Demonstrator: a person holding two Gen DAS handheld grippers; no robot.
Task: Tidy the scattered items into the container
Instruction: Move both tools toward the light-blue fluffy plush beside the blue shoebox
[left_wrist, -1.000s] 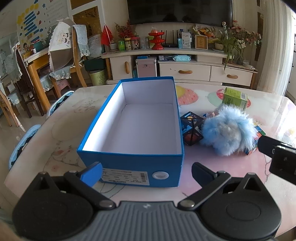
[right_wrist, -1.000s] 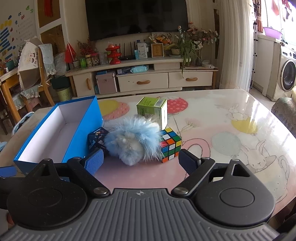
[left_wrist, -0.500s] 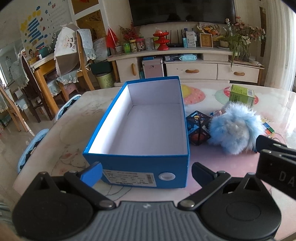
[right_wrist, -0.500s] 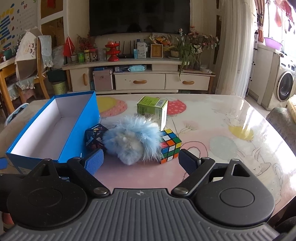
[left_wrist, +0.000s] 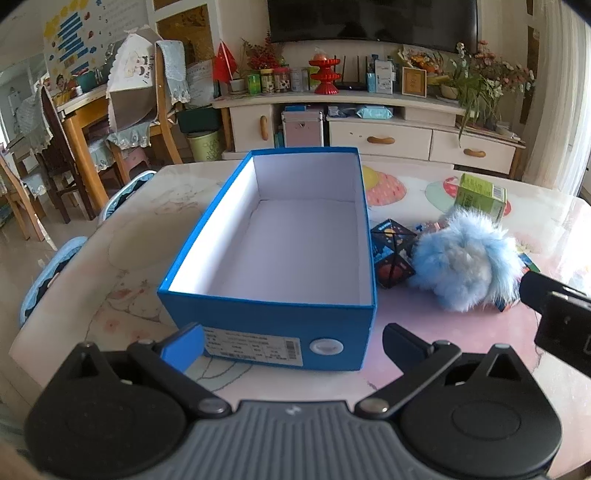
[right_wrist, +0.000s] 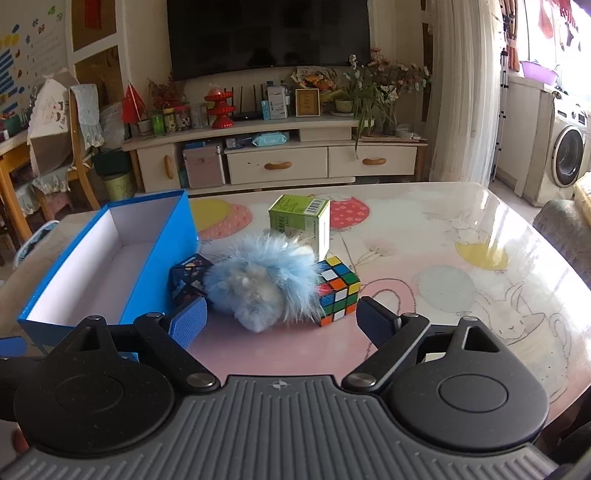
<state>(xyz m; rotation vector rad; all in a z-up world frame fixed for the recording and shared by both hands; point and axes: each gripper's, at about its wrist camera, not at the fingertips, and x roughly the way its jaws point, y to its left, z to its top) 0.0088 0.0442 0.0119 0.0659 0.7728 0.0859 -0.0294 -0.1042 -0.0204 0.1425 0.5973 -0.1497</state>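
Living-room table (right_wrist: 424, 236) before you: your box (left_wrist: 280, 236) lies empty at left, the fluffy ball (right_wrist: 258, 280), cubes and carton clustered beside its right wall, so with your right gripper (right_wrist: 280, 325) and left gripper (left_wrist: 291, 343) both spread wide and holding nothing, gathering remains, calling for closing on the ball.

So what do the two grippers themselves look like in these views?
Both share one build: a ribbed grey body, two round black discs, and black linkage arms with silver pivot screws. The left gripper has one blue pad and one black finger. The right gripper has textured blue pads and a small cross mark on its body. No sleeves or cables show.
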